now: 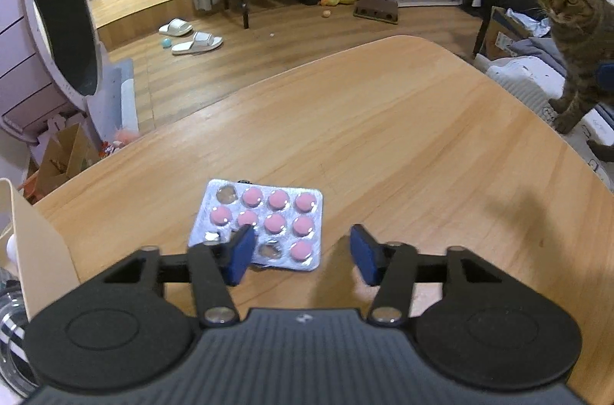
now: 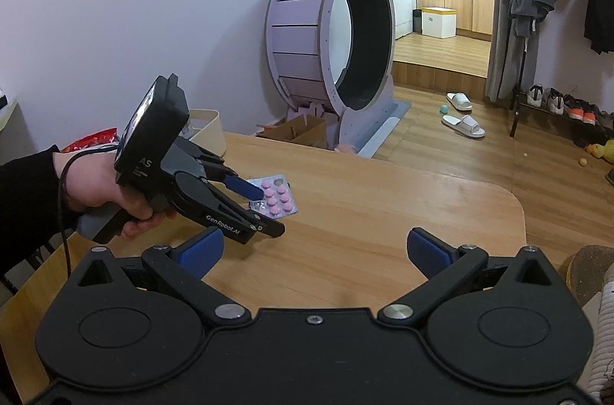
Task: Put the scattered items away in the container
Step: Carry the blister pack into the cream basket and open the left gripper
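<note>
One blister pack [image 1: 261, 224] lay on the wooden table [image 1: 383, 136], nine pink tablets left in it and three pockets emptied. One beige container [image 2: 207, 132] stood behind the pack, at the table's far edge, well apart from it. The left gripper [image 1: 303, 251] hung right over the pack's near edge, jaws partly spread, one blue pad [image 1: 241, 255] covering the pack's near corner and the other off to its side over bare wood — nothing pinched. The right gripper [image 2: 312, 251], on the near side of the pack, gaped wide and empty. One tabby cat [image 1: 571, 33] watched from beyond the table.

Blister pack [image 1: 264, 224] on table [image 1: 383, 136]
</note>
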A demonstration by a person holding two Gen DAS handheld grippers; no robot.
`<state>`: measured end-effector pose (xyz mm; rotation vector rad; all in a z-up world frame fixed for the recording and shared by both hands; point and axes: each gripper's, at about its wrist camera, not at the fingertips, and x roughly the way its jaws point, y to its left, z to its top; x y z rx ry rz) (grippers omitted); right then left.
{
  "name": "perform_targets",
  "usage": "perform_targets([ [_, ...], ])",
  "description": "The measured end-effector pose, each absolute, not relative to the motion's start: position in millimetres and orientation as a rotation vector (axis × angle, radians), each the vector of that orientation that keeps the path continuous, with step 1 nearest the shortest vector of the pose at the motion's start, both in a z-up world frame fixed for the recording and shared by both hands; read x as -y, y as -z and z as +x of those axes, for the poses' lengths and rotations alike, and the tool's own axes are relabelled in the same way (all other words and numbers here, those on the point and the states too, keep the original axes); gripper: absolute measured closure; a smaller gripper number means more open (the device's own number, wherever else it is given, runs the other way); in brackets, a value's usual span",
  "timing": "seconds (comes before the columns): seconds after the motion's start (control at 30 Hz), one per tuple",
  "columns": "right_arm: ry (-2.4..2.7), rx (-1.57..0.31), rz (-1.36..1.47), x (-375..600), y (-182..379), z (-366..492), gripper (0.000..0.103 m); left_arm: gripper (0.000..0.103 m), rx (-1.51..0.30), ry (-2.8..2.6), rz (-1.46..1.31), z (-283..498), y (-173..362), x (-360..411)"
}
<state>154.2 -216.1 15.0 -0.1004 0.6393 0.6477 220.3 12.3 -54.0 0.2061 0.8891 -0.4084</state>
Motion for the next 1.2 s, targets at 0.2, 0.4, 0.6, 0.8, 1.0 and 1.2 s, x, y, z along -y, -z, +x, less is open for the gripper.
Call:
perform_targets([
  [0.2,-0.646,-0.636,-0.097,220.4,-16.8,154.1,0.000,0.068,-0.877,0.395,0.191,217.7,53.0,-12.1],
  [0.4,-0.642,-0.630,-0.093,222.4,-19.2,157.6,0.000,0.069,-0.866,0.383,0.201,212.5,52.4,-7.3],
  [0.6,-0.644,-0.634,-0.096,221.3,-18.7,162.4,0.000,0.069,-0.843,0.385,0.213,207.9,47.9,-4.3],
  [0.8,-0.638,-0.635,-0.095,223.6,-18.0,164.5,0.000,0.069,-0.796,0.387,0.236,199.0,31.8,1.6],
  [1.0,-0.636,-0.636,-0.094,222.9,-16.2,165.9,0.000,0.069,-0.723,0.371,0.236,180.2,7.2,0.8],
  [1.2,-0.654,-0.631,-0.086,218.7,-16.4,163.3,0.000,0.069,-0.652,0.289,0.203,147.0,-22.1,-30.2],
])
